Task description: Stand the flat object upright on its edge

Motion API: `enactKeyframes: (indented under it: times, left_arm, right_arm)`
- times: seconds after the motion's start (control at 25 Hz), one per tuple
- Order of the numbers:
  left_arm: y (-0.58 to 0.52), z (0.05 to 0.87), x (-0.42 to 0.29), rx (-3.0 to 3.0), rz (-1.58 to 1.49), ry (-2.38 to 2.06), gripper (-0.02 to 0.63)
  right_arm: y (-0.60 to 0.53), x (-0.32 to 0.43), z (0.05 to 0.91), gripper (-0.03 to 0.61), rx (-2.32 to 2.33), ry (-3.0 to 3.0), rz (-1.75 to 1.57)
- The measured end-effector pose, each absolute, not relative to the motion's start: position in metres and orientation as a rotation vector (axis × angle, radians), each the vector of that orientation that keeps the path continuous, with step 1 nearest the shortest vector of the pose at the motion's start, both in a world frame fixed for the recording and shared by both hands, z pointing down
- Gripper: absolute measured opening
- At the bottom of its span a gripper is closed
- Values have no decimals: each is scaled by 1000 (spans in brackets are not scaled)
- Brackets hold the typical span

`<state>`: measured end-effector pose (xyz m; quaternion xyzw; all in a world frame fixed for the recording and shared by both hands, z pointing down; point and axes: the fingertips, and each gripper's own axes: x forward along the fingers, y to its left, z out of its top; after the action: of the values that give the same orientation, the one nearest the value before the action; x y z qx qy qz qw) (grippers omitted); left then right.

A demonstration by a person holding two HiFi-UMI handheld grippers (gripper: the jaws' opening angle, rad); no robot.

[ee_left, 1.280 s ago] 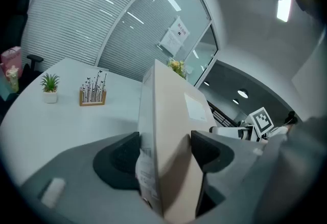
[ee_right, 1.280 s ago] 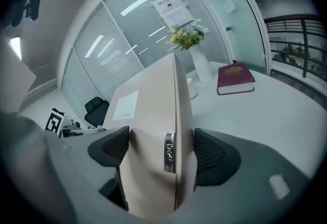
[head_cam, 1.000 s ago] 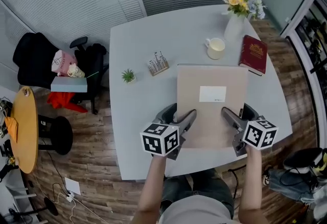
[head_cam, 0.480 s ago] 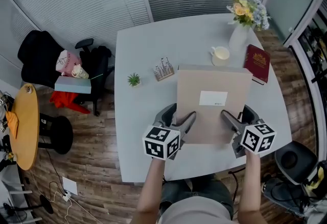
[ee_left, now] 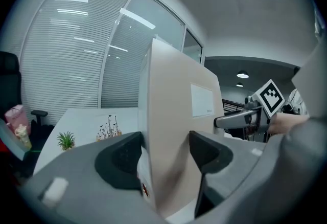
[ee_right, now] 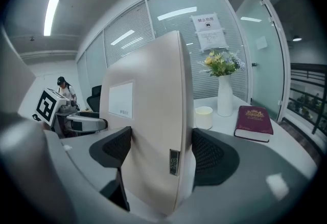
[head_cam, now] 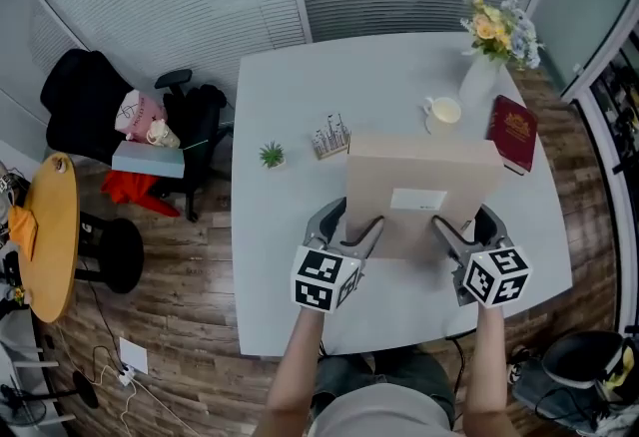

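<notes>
A flat beige box (head_cam: pixel 419 181) with a white label stands tilted up on its near edge on the grey table (head_cam: pixel 290 225). My left gripper (head_cam: pixel 361 231) is shut on the box's left side, its jaws pressed against both faces (ee_left: pixel 168 136). My right gripper (head_cam: pixel 445 230) is shut on the right side of the same box (ee_right: pixel 153 115), a small barcode sticker showing on that edge. The far edge of the box is raised well off the table. The box hides the table behind it in both gripper views.
Behind the box stand a white cup (head_cam: pixel 445 111), a vase of flowers (head_cam: pixel 491 46) and a red book (head_cam: pixel 512 133). A small potted plant (head_cam: pixel 271 155) and a small rack (head_cam: pixel 329 137) sit at the left. A chair with bags (head_cam: pixel 150 126) is beside the table.
The box has swung from lying flat to steeply tilted, its far edge lifted toward me. Both grippers keep their hold on its near corners.
</notes>
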<state>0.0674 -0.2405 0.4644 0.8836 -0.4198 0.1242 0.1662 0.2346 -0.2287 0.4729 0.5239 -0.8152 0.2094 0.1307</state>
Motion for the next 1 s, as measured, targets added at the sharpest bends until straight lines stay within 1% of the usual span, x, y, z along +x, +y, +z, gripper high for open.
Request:
enactKeyframes:
  times: [0.56, 1.0]
  left_arm:
    - [-245, 475, 55, 2555, 441, -1295, 304]
    - [-248, 490, 54, 2519, 452, -1319, 302]
  right_arm:
    - [-237, 223, 480, 388, 1490, -2324, 439]
    - [-241, 223, 492, 383, 1488, -2312, 391]
